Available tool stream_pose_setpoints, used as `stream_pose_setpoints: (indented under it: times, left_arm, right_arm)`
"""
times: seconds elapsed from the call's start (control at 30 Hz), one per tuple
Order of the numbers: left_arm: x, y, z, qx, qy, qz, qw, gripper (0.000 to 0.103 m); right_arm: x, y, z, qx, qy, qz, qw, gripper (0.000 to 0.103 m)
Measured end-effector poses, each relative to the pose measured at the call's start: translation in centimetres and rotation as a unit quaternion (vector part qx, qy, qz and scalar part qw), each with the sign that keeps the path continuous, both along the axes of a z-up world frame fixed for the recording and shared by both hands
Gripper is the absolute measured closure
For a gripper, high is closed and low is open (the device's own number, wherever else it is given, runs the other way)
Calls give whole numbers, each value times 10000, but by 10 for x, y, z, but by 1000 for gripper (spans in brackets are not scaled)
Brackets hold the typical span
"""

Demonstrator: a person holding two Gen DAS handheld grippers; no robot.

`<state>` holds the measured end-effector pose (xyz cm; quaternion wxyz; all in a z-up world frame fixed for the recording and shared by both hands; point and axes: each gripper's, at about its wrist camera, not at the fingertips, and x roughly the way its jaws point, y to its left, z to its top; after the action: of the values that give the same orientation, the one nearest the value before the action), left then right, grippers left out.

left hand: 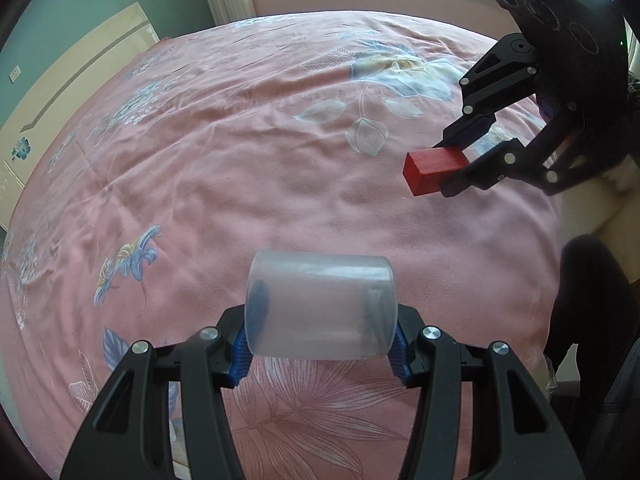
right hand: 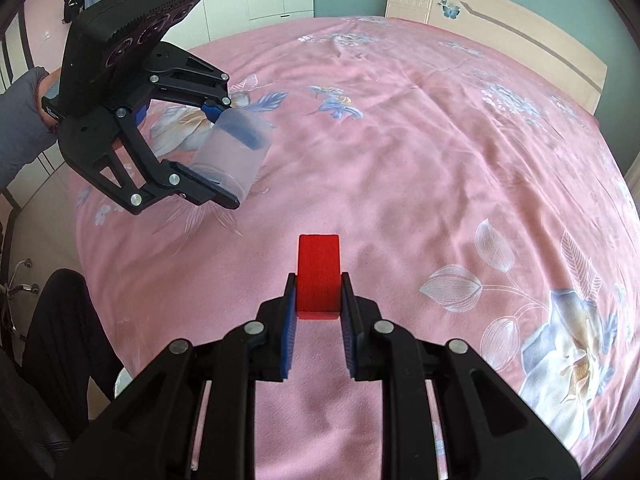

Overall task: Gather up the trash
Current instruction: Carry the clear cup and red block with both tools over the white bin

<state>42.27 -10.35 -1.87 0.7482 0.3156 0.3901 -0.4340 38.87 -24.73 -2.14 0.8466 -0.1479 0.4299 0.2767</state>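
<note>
Left wrist view: clamping frosted translucent plastic cup (left hand: 320, 306) in left gripper (left hand: 320, 344), right gripper (right hand: 319, 300) pinching red rectangular block (right hand: 319, 276) above pink floral bed (right hand: 420, 152); probably carrying both to a bin, unseen.

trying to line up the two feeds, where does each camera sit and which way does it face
Left wrist: on the left gripper, looking along its fingers across the pink bedspread toward the window; it holds a translucent cup.
Right wrist: on the right gripper, looking toward the headboard; it holds a red block.
Shared: bedspread, both grippers, cup, block; the person's dark-clothed leg shows in both.
</note>
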Motion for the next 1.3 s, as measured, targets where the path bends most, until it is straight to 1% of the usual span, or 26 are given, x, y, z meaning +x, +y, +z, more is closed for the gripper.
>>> stream_pose_setpoints:
  times: [0.23,0.53,0.93,1.3]
  left_arm:
    - [-33,11,19,30,-148,-23,9999,47]
    - [-85,24,29,76,-219,-45,9997,47]
    - [-156,39,32,237,-330,-271,9988,47]
    - [-218,48,30,207,-315,-494,9981,47]
  right_arm:
    - [-29,-2,24,-116,-114,136,9998,82]
    - [-72,1,46,-182,-245,268,9992,82]
    - [-134,16,55,-227,-222,690,9971,82]
    - [-186,34,61,-292,-277,1100,9931,82]
